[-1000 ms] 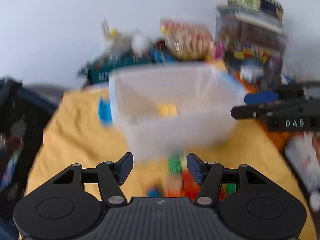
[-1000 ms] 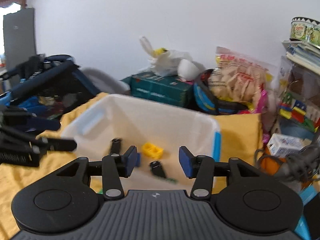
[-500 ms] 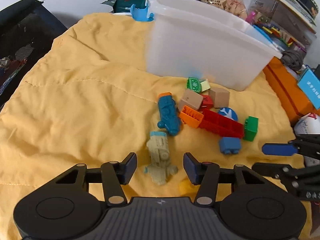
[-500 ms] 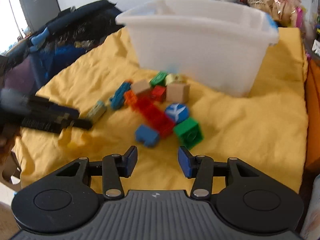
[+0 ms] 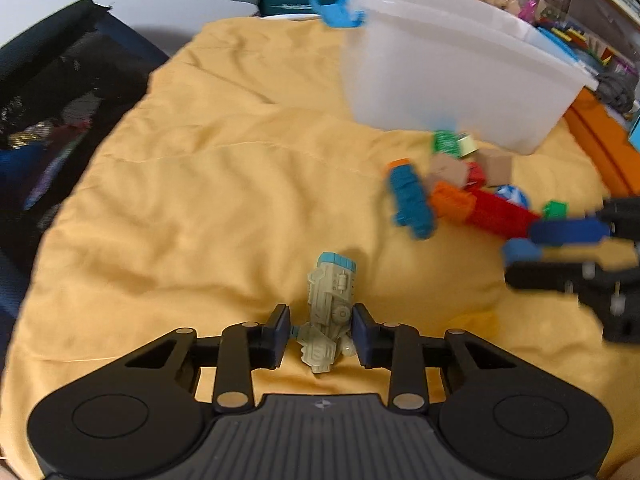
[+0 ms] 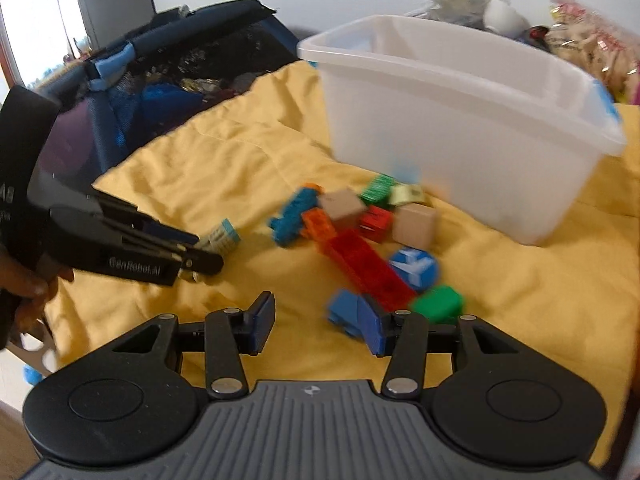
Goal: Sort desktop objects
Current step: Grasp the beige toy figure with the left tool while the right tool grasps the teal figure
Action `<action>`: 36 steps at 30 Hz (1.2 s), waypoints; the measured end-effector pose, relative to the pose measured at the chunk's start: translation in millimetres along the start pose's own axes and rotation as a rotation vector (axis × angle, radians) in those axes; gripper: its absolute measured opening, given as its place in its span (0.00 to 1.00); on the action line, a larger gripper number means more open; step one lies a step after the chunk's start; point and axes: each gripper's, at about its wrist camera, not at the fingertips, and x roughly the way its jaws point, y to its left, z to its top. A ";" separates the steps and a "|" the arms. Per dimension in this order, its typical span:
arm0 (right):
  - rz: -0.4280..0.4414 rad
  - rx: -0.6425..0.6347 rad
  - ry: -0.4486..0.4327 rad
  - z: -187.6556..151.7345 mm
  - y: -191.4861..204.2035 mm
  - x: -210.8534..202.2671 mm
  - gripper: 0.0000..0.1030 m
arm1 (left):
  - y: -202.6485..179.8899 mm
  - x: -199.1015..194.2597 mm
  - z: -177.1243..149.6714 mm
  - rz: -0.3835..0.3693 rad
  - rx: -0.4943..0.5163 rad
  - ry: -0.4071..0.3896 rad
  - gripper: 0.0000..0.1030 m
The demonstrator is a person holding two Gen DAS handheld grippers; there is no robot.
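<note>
A grey-green toy vehicle (image 5: 330, 304) with a light blue end lies on the yellow cloth (image 5: 208, 200). My left gripper (image 5: 320, 334) is open with its fingers on either side of the toy's near end. It also shows in the right wrist view (image 6: 220, 238), with the left gripper (image 6: 192, 256) at it. My right gripper (image 6: 316, 326) is open and empty, low over the cloth, just left of a blue block (image 6: 346, 312). A pile of blocks (image 6: 360, 236) lies in front of a white plastic bin (image 6: 460, 120).
A dark mesh basket (image 6: 168, 64) of items stands at the cloth's left edge. Snack bags, boxes and shelves crowd behind and right of the bin (image 5: 452, 68). An orange box (image 5: 604, 140) lies at the right.
Both grippers have dropped from above the bin to the cloth. My left gripper has moved forward around the grey-green toy. My right gripper has come closer to the blue block.
</note>
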 end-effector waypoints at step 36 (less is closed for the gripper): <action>-0.157 0.110 0.065 1.6 14.8 11.4 0.25 | 11.7 -12.0 -14.4 -0.116 -0.002 -0.068 0.36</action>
